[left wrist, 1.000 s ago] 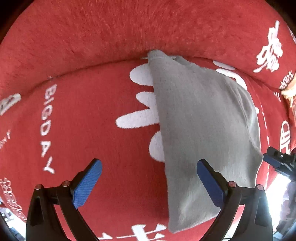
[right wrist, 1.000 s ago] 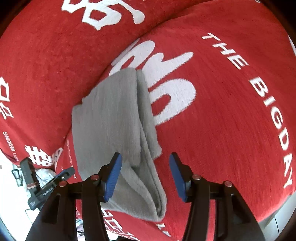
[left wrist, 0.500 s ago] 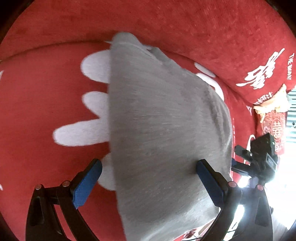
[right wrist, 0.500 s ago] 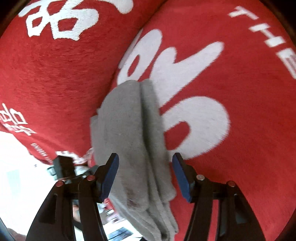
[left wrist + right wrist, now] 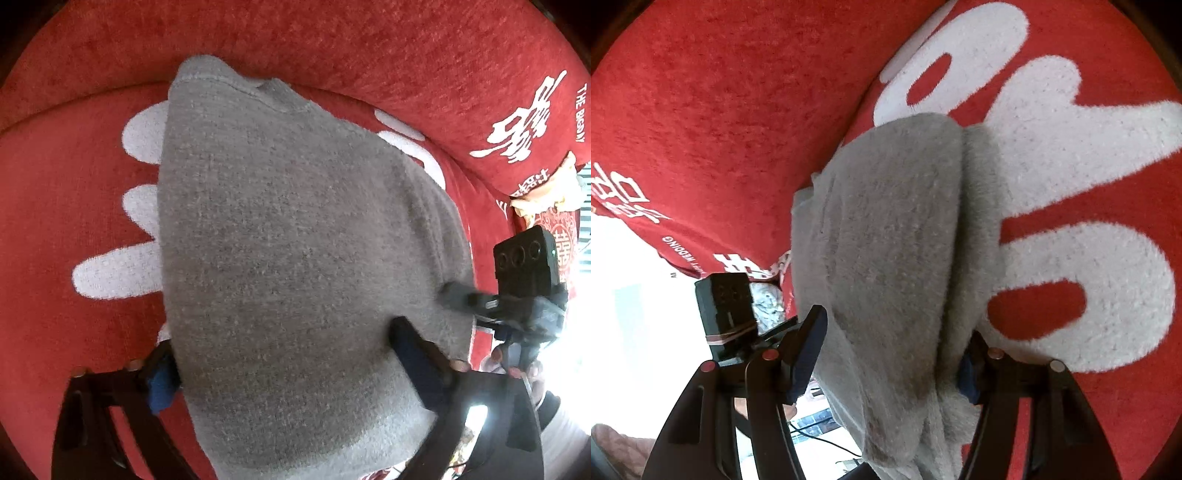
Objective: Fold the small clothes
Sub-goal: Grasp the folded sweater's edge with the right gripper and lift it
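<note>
Both tongs, left [image 5: 284, 354] and right [image 5: 892, 350], stand spread astride the near edge of the grey garment [image 5: 295, 258], which lies part-folded on the red cover [image 5: 74, 221], evidently placed to pinch that edge for the next fold.

Red sofa cover [image 5: 369, 48] with white lettering [image 5: 1052, 155]
</note>
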